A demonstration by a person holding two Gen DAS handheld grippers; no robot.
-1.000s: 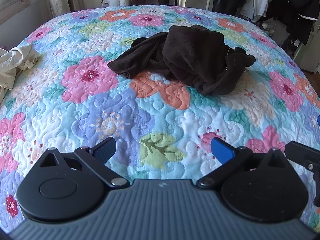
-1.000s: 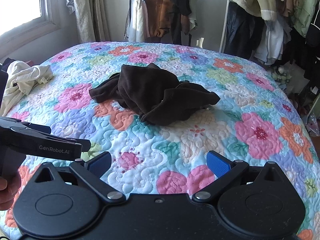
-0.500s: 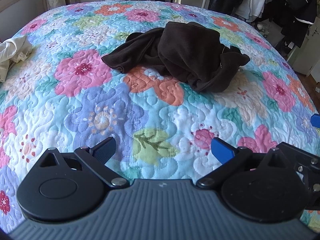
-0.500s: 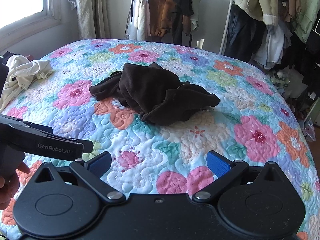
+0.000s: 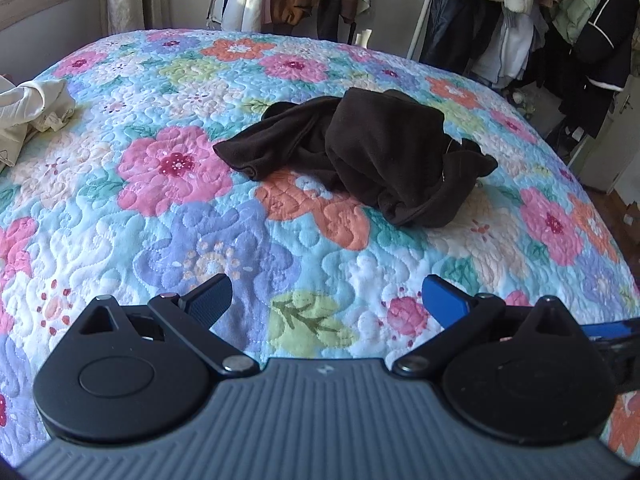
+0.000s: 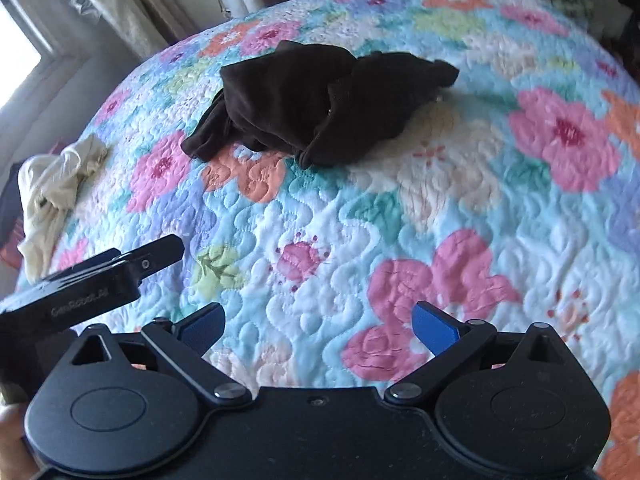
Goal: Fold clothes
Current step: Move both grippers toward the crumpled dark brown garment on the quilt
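Left wrist: left gripper (image 5: 326, 294) is hanging released over the floral quilt (image 5: 100, 216), holding nothing. Dark brown garment (image 5: 372, 156) is lying crumpled mid-bed, well ahead of it.

Right wrist: right gripper (image 6: 318, 322) is also sitting spread and empty. Brown garment (image 6: 308, 96) is far ahead. "GenRobot.AI" is showing, blurred, on the left gripper's body (image 6: 92, 280). Cream garment (image 6: 52, 192) is lying at the bed's left edge.

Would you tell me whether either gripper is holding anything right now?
Nothing: left gripper and right gripper are open; brown garment lies untouched.

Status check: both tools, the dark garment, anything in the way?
Left tool open, right tool open, both empty. Dark brown garment crumpled on floral quilt, untouched. Nothing between; cream garment off left.
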